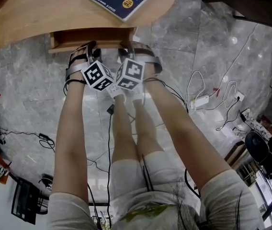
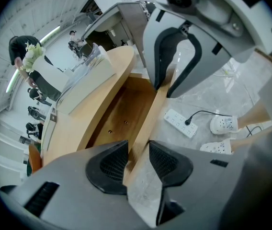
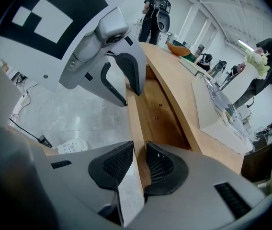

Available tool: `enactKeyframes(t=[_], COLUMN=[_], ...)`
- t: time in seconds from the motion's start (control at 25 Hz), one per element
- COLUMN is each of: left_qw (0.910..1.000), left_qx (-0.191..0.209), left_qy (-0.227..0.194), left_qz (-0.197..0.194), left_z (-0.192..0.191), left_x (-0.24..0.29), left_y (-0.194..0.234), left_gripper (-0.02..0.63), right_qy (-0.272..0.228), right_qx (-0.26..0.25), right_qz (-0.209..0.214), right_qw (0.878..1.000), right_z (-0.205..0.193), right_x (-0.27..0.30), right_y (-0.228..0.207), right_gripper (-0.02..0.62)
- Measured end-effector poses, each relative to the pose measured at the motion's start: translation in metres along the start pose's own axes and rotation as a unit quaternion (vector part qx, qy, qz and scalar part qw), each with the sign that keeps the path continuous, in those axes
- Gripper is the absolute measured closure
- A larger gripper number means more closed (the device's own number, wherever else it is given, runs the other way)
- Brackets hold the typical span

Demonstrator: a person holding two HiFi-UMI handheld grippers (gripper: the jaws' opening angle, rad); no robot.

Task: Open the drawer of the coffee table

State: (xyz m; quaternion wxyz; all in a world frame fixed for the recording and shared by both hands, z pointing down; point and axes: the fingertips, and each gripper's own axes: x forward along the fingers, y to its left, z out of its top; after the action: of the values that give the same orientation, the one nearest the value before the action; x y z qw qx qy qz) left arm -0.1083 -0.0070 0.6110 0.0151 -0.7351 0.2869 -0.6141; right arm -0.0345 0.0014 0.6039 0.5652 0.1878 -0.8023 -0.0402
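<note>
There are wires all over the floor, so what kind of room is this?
Probably an indoor test or recording space, not a home: loose cables and a power strip lie near the coffee table, and people with equipment stand behind it.

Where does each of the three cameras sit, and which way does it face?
Head view: on the person's head, facing steeply down at the coffee table; both arms and legs show.
Left gripper view: on the left hand-held gripper, facing along its jaws, clamped on the drawer front; slippered feet show.
Right gripper view: on the right hand-held gripper, likewise clamped; one slipper shows.
Shared: each gripper view shows the other hand-held gripper on that drawer front.
</note>
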Motion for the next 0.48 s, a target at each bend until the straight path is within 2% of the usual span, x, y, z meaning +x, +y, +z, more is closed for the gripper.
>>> enactKeyframes(t=[0.48], left_qw=[1.0], left_qx=[0.0], left_qy=[0.002], left_qz=[-0.006], left_z=[-0.0025], left_x=[-0.0011], left_y=[-0.007], left_gripper=[0.469], right_qy=[-0.002], right_qx=[-0.001], right_qz=[0.0], right_qw=[1.0], right_z=[-0.0014], right_x=[-0.0006], right_y=[0.0061], right_gripper=[0.505])
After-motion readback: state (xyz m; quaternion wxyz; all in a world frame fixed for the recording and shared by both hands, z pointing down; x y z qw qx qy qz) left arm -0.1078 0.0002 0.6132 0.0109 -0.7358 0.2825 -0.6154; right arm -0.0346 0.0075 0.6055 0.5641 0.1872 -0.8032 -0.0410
